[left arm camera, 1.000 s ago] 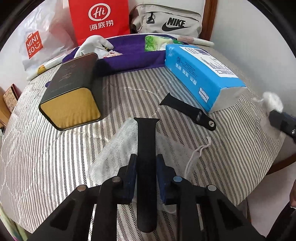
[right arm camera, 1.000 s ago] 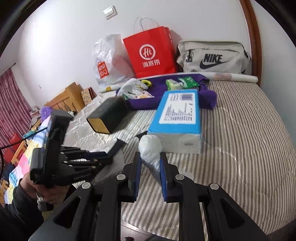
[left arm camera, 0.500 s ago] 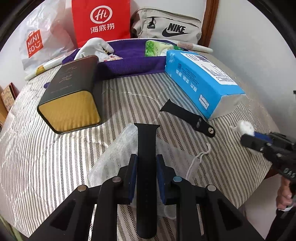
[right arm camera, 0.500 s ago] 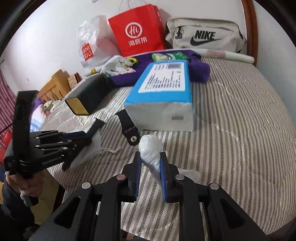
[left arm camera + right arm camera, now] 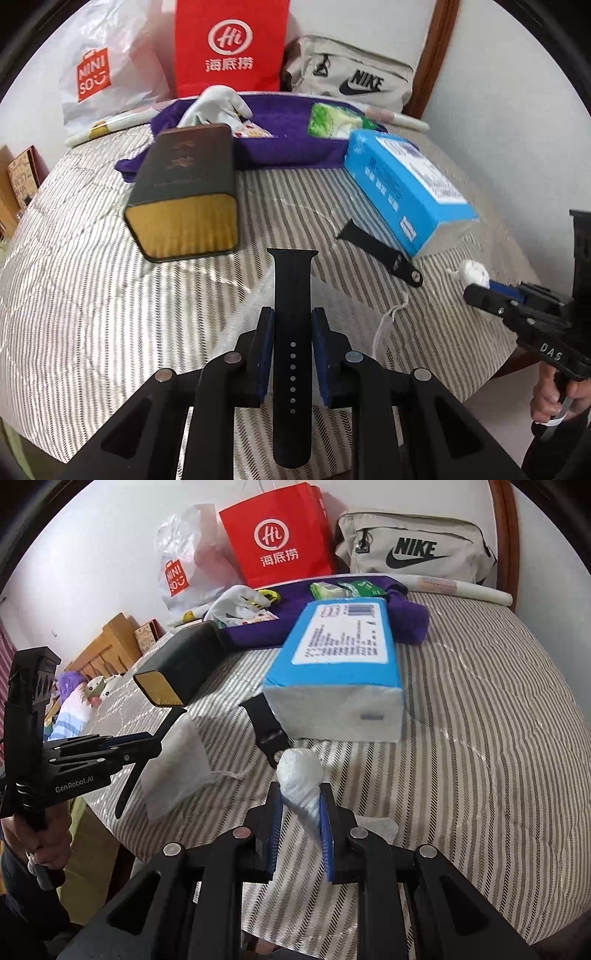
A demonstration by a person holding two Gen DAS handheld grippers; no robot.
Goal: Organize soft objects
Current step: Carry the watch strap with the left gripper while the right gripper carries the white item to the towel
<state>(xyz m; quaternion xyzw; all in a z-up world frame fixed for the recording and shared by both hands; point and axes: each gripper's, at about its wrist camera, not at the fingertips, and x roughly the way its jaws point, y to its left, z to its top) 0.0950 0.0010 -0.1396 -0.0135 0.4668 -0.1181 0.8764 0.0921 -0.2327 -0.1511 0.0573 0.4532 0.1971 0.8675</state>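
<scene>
My left gripper is shut on a long black watch strap and holds it above a white mesh pouch on the striped bed. A second black strap piece lies beside the blue tissue pack. My right gripper is shut on a white crumpled plastic wad, low over the bed's front. In the right wrist view the left gripper is at the left with the strap over the mesh pouch. The right gripper shows at the right of the left wrist view.
A dark box with a gold end lies at the left. A purple cloth with a white glove and green packet lies behind. A red bag, Miniso bag and Nike bag stand at the wall.
My right gripper with the white wad has dropped lower and closer to the bed's front edge. My left gripper has risen a little with the strap still held.
</scene>
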